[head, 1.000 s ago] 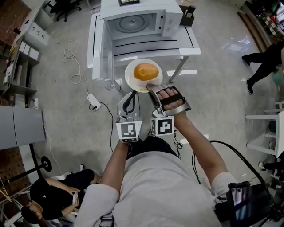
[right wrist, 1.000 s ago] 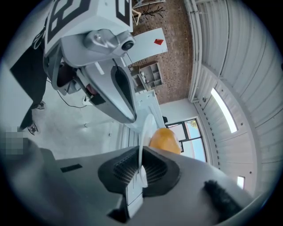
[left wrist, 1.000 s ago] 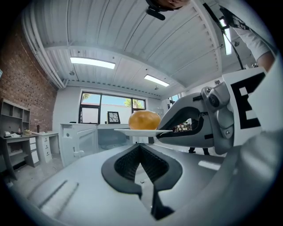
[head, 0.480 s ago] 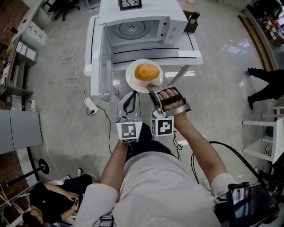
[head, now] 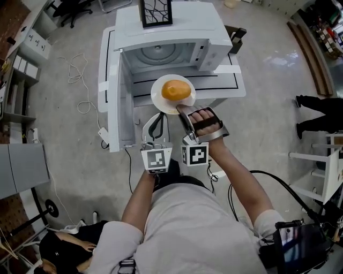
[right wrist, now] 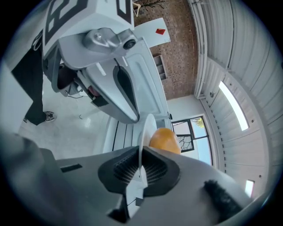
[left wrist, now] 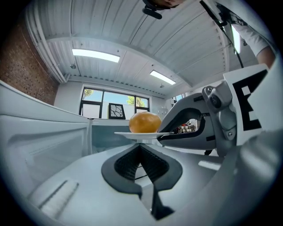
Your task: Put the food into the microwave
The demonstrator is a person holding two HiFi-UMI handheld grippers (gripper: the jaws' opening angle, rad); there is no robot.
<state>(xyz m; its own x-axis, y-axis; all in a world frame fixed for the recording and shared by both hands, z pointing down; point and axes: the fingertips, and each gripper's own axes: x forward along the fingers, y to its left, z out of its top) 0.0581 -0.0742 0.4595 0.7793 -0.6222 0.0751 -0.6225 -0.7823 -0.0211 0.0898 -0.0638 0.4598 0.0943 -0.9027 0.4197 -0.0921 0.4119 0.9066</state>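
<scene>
A white, boxy microwave (head: 166, 37) sits on a flat white table (head: 236, 80). It serves as the landmark here. Its door (head: 126, 107) is swung wide open on the left side. The smooth pale cavity shows, with a round glass turntable (head: 158, 52) on its floor. On the microwave's roof stands a dark rectangular frame (head: 156, 12) with a branching pattern.

In front of the open microwave, low and to the left, is the left gripper (left wrist: 140, 145). It is pale grey plastic. Its ribbed black rubber pads meet at the tips, closed on nothing.

Just right of it, the right gripper (right wrist: 140, 154) is clamped on the near rim of a thin, round white plate (head: 172, 93). The ribbed black pads press the rim from both sides. The plate is in the air just outside the microwave's mouth, over the front edge of the table.

On the plate's centre lies the food (head: 176, 89), a smooth, rounded, golden-orange lump like a bun.

Well to the right of the microwave, a person's dark-clothed legs (head: 316, 112) stand on the glossy grey floor.
</scene>
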